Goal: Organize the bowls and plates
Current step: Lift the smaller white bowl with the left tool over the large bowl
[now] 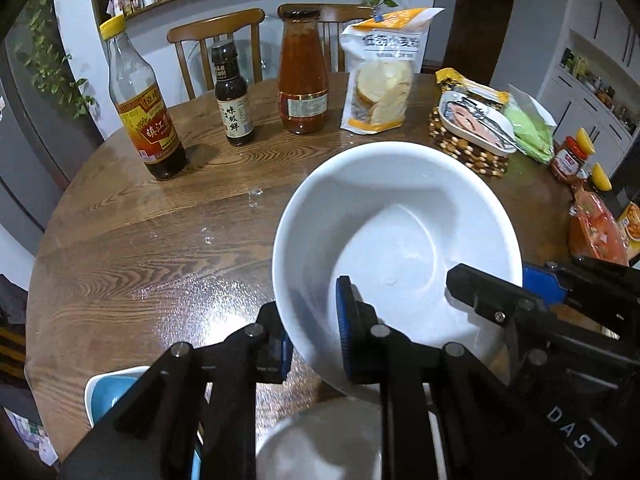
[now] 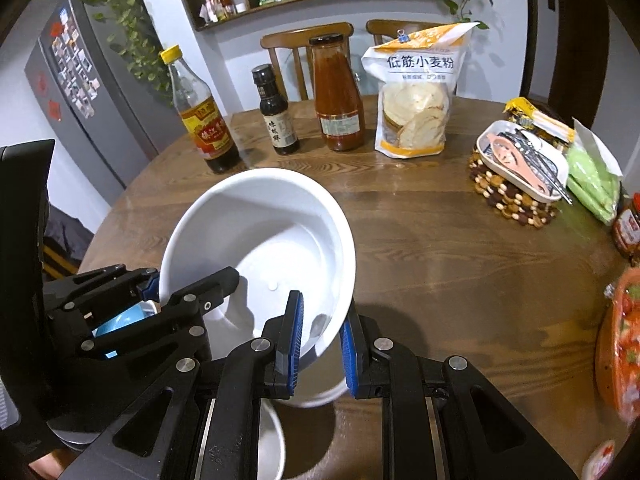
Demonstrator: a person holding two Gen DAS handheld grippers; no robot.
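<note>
I hold the white bowl (image 1: 396, 240) above the table (image 1: 160, 240), tilted; left hand-held gripper (image 1: 314, 334) and right hand-held gripper (image 2: 320, 344) both pinch its rim.

flour bag (image 2: 416, 92) "低筋小麦粉", tongs (image 1: 316, 344) "DAS"

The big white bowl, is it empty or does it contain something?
Empty. The big white bowl, held at its rim by both grippers, shows only its bare white inside in both views; no food or liquid is visible.

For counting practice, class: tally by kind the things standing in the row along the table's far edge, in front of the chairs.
Bottles: 3
Bags of flour: 1
Total: 4
</note>
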